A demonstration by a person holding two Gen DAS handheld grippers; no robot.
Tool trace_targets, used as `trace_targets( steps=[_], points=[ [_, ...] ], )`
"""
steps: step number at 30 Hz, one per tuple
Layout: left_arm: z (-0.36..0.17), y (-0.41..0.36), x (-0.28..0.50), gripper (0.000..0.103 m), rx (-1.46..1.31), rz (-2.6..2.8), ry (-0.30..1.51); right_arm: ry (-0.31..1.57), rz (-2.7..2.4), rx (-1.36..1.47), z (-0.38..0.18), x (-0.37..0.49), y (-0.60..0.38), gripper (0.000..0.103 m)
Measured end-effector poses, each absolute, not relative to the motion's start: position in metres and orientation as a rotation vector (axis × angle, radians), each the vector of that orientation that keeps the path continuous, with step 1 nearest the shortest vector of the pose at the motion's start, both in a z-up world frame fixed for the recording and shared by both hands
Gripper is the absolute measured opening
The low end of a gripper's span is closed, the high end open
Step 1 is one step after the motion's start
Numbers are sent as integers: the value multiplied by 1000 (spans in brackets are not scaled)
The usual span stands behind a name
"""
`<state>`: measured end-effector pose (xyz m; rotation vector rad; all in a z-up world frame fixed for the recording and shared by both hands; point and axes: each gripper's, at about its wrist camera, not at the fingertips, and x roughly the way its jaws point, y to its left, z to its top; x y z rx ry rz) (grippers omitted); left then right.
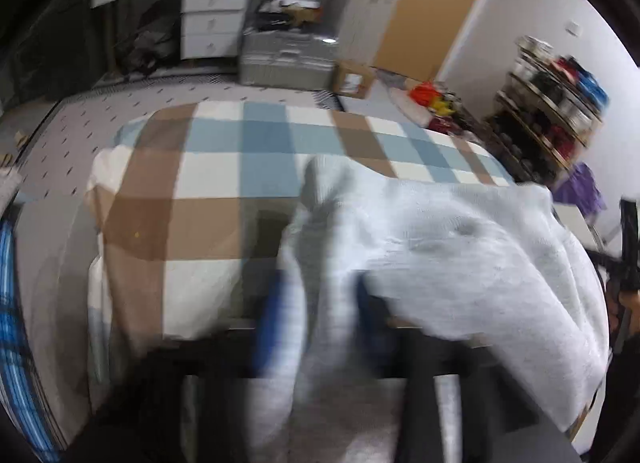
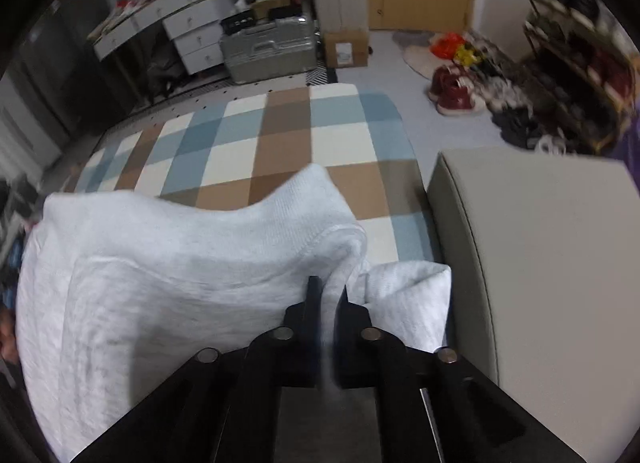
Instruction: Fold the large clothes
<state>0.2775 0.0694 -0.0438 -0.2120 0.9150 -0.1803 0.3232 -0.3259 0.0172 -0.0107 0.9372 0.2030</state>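
A large light grey knit garment (image 2: 180,263) hangs between both grippers above a checked brown, blue and white blanket (image 2: 280,135). My right gripper (image 2: 330,295) is shut on a fold at the garment's right edge. In the left wrist view, which is blurred, the garment (image 1: 460,247) drapes to the right, and my left gripper (image 1: 320,303) with blue fingers is shut on a bunched strip of it. The blanket (image 1: 192,183) lies below and ahead.
A pale grey ottoman (image 2: 540,243) stands right of the blanket. A silver suitcase (image 2: 268,47), a cardboard box (image 2: 346,49), white drawers (image 2: 196,39) and a shoe rack (image 2: 580,43) with shoes line the far side. Grey carpet surrounds the blanket.
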Motion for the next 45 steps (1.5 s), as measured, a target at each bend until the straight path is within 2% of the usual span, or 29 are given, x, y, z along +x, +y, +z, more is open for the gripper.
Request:
trace_targets(
  steps=[2, 4, 6, 10, 12, 15, 17, 19, 20, 21, 22, 23, 24, 26, 28, 30, 33, 36, 41, 45],
  points=[
    [-42, 68, 273, 11, -188, -170, 893, 691, 282, 68, 54, 292, -343, 3],
    [-44, 72, 273, 10, -201, -166, 892, 574, 204, 188, 76, 276, -378, 3],
    [-50, 78, 276, 10, -236, -174, 903, 644, 136, 289, 65, 287, -407, 1],
    [-55, 76, 274, 10, -226, -162, 916, 820, 2, 179, 19, 314, -395, 3],
    [-53, 77, 271, 11, -227, -153, 919, 894, 7, 111, 7, 323, -381, 14],
    [-42, 83, 259, 17, -258, -135, 888, 864, 33, 106, 21, 309, -379, 26],
    [-27, 84, 246, 17, -262, -120, 859, 814, 57, 104, 35, 288, -382, 48],
    [-10, 78, 232, 18, -249, -114, 815, 771, 102, 113, 48, 264, -379, 53],
    [1, 69, 223, 21, -237, -130, 790, 751, 129, 117, 56, 250, -374, 53],
    [9, 60, 217, 33, -225, -151, 767, 736, 160, 117, 62, 239, -366, 56],
    [17, 48, 211, 52, -213, -171, 747, 721, 189, 118, 68, 231, -357, 63],
    [25, 32, 205, 61, -198, -197, 723, 695, 240, 116, 76, 217, -338, 70],
    [29, 21, 202, 66, -181, -226, 708, 678, 279, 108, 82, 209, -326, 73],
    [28, -10, 199, 67, -101, -312, 690, 654, 381, 51, 80, 196, -289, 83],
    [7, -38, 205, 67, 28, -312, 726, 680, 424, -38, 58, 196, -258, 83],
    [-28, -41, 217, 67, 98, -253, 812, 799, 398, -82, 19, 210, -244, 82],
    [-68, -7, 222, 67, 4, -253, 870, 813, 373, -112, -25, 218, -246, 85],
    [-70, 17, 207, 67, -62, -280, 823, 787, 364, -131, -24, 214, -244, 84],
    [-57, 16, 186, 67, -33, -216, 805, 800, 359, -104, -22, 222, -251, 85],
    [-43, 8, 156, 67, -97, -217, 773, 813, 302, -80, 0, 200, -245, 85]
  ],
)
